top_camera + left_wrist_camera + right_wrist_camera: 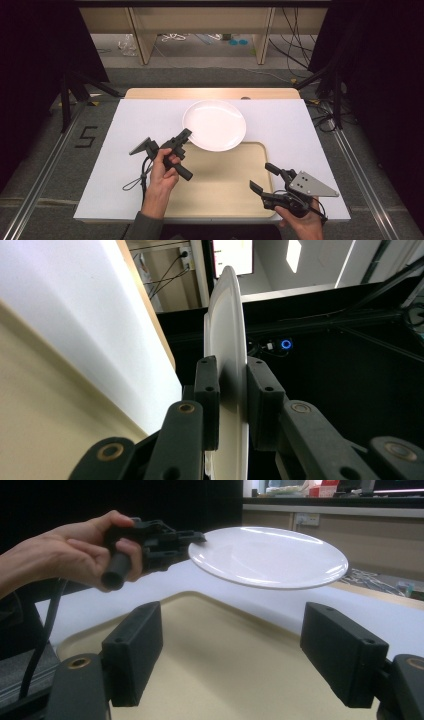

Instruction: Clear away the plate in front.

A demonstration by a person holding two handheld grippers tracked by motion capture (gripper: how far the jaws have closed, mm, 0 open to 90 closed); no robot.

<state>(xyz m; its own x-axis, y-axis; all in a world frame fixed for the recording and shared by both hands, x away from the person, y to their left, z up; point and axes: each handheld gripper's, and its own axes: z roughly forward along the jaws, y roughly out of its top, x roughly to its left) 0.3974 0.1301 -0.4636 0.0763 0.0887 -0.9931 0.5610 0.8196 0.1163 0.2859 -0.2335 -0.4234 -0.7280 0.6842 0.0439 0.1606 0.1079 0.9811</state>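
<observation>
A white plate (215, 124) hangs level in the air over the far edge of the beige tray (220, 185). My left gripper (186, 135) is shut on the plate's near left rim, and in the left gripper view both pads (207, 400) press on the plate's edge (227, 340). In the right gripper view the plate (270, 556) floats above the tray (225, 660), held by the left gripper (192, 542) in a hand. My right gripper (264, 177) sits open at the tray's near right corner, with nothing between its fingers (135, 647).
The tray lies on a white mat (130, 145) over a wooden table (210, 93). Dark stands and cables flank the table on both sides. A taped number marks the floor (86, 136) at the left.
</observation>
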